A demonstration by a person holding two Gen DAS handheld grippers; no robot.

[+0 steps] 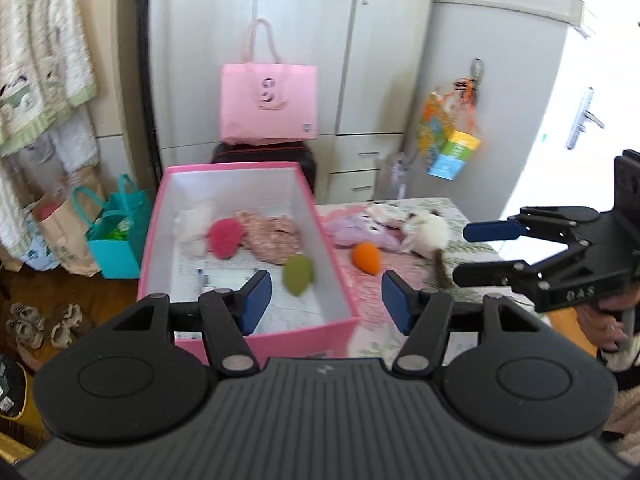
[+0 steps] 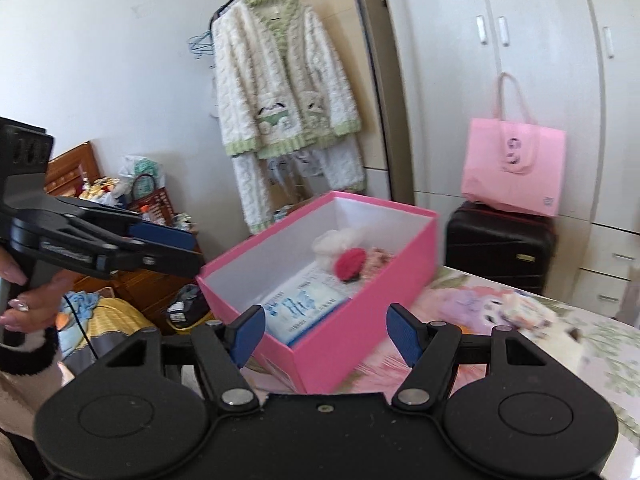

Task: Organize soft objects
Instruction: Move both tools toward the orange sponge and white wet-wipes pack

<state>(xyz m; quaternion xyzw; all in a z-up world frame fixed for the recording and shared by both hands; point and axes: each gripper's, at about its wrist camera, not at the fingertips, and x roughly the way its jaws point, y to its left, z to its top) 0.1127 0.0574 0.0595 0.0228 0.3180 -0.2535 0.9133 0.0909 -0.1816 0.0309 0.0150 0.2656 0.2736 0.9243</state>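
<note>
You held left gripper (image 1: pixel 326 300) and right gripper (image 2: pixel 325 334) spread, empty; orange plush egg (image 1: pixel 366 256) looked light, squashy: pinch midsection.

The left wrist view looks down from above the near end of the pink box (image 1: pixel 256 240) — box at 12 o'clock, close. The right wrist view faces the same box (image 2: pixel 320 280) from its right corner, near. Both share it — and the pink bag (image 1: pixel 269 104) (image 2: pixel 514 168).
</note>
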